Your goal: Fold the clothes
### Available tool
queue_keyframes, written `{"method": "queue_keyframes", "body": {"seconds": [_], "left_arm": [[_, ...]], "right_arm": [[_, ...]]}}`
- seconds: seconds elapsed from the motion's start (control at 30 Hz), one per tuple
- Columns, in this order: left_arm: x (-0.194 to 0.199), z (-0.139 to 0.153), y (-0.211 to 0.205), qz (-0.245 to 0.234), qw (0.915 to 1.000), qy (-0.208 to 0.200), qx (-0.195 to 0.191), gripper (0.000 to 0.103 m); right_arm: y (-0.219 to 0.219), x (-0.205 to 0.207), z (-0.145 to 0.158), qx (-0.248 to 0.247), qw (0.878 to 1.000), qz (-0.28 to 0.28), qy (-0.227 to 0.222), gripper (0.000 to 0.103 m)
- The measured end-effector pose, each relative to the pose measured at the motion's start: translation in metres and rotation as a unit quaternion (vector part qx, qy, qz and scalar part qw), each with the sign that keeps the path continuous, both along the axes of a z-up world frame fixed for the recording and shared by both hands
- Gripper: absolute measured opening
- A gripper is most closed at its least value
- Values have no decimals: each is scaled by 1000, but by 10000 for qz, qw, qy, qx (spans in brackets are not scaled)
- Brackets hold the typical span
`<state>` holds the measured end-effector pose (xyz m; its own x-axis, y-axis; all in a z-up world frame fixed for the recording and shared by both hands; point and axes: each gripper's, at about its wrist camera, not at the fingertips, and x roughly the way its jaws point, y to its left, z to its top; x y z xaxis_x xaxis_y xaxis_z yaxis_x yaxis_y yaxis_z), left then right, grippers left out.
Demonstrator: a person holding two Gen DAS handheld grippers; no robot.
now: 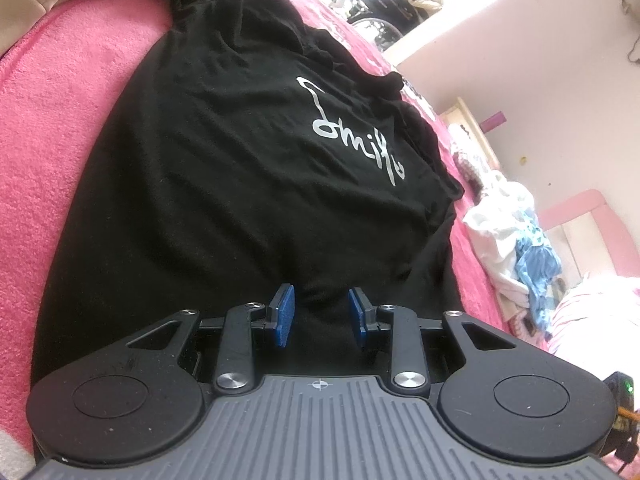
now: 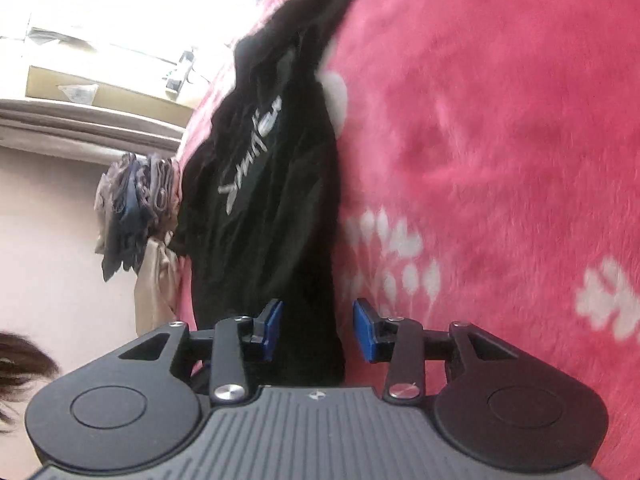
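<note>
Pink blanket (image 1: 60, 128) — black T-shirt (image 1: 224, 168) between both grippers' parted jaws

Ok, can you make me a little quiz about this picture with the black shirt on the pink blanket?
1. True or false: the black shirt lies on a pink blanket.
2. What colour is the writing on the shirt? A) yellow B) white C) green
3. Fill in: the pads on the left gripper are ____ in colour.

Key:
1. True. The blanket shows on both sides of the shirt.
2. B. The scrawled word is white on black cloth.
3. Blue. The right gripper has the same blue pads, and its jaws stand apart with the shirt's edge between them.
</note>
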<state>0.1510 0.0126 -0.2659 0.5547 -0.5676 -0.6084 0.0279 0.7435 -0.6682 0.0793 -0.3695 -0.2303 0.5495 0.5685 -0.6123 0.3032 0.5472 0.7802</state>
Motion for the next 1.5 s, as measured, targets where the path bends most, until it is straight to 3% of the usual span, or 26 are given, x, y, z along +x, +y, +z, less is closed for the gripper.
{"method": "queue_keyframes", "body": {"seconds": [0.13,0.2,0.23,0.27,0.37,0.53,0.8,1.03,1.23,1.33,1.5], "left_arm": [[0,0,0,-8,10000,-9,0,29],[0,0,0,-16,10000,-17,9,29],[0,0,0,-21,10000,-22,18,29],[0,1,0,-32,10000,-34,46,29],[-1,4,-5,-107,9996,-127,246,29],[-5,10,-17,-304,9963,-324,737,29],[-8,16,-32,-587,9873,-542,1375,29],[-10,17,-38,-745,9810,-672,1660,29],[-9,17,-39,-782,9799,-692,1700,29],[-9,17,-39,-803,9793,-708,1717,29],[-10,17,-37,-792,9800,-706,1684,29]], "right_arm": [[4,-7,-7,139,9998,90,100,40],[4,-8,-7,138,9998,71,80,28],[4,-9,-6,107,9999,32,45,14],[2,-10,-2,43,10000,-25,-4,7],[-6,-15,16,-257,9993,-212,-186,5],[-24,-25,68,-1343,9901,5,-420,4],[-59,-26,123,-3108,9498,351,-13,4],[-72,-24,107,-3751,9233,469,672,4],[-79,-23,91,-3842,9165,363,1049,3],[-79,-22,67,-4034,9061,461,1185,3],[-89,-25,26,-3982,9070,449,1291,4]]}}
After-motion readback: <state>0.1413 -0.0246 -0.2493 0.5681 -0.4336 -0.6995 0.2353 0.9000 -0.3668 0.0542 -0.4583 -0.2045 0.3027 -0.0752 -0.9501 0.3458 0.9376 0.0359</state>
